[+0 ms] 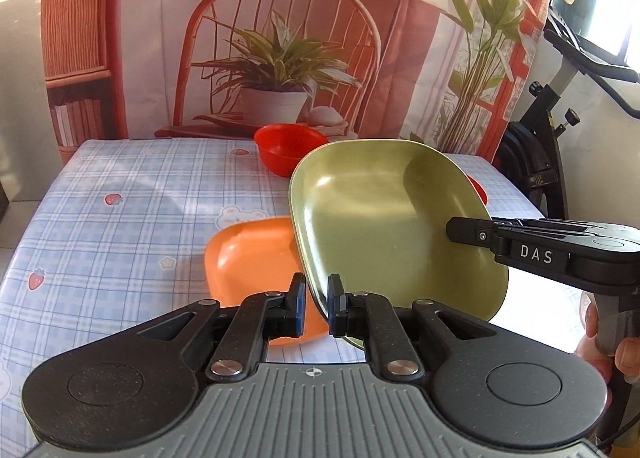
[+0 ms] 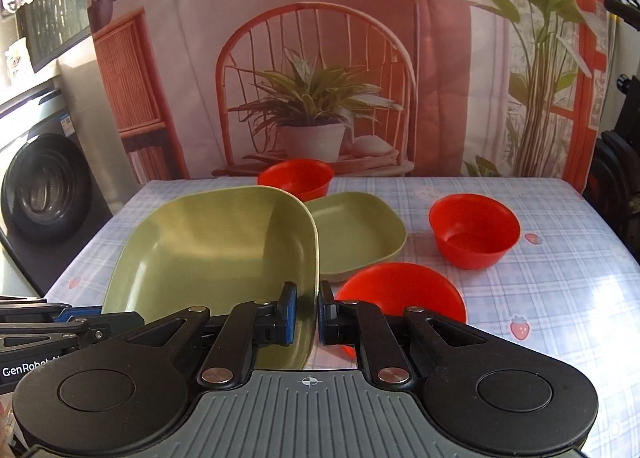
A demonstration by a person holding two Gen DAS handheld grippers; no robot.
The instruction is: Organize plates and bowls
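The large olive-green square plastic plate (image 1: 384, 226) is off the table, tilted and carried between both grippers: the left gripper (image 1: 317, 304) is clenched on its near rim, one of its blue-padded fingers (image 1: 297, 300) on the outside and the other against the inner wall, and the right gripper (image 2: 308, 312) pinches the rim on the opposite side in the same way. The step in hand looks like moving this plate to join a matching one, since a second olive-green square plate (image 2: 356, 234) lies flat on the table just behind it in the right wrist view. The next move probably calls for levelling the carried plate, bringing it squarely over that second plate and lowering it so the two nest, then letting both grips go together so it does not tip. An orange square plastic plate (image 1: 248, 258) lies on the table under the carried plate's low edge, seen from the left wrist. Three red round plastic bowls stand apart: one far red bowl (image 2: 296, 178) near the back edge, one right-hand red bowl (image 2: 474, 230) well off to the side, and one near red bowl (image 2: 400, 290) just beside the right gripper. Every plate and bowl that shows its inside is empty. All of it rests on the table (image 2: 560, 278), covered in a blue checked cloth with strawberry prints, in front of a printed backdrop (image 2: 320, 78) of a chair and plants.
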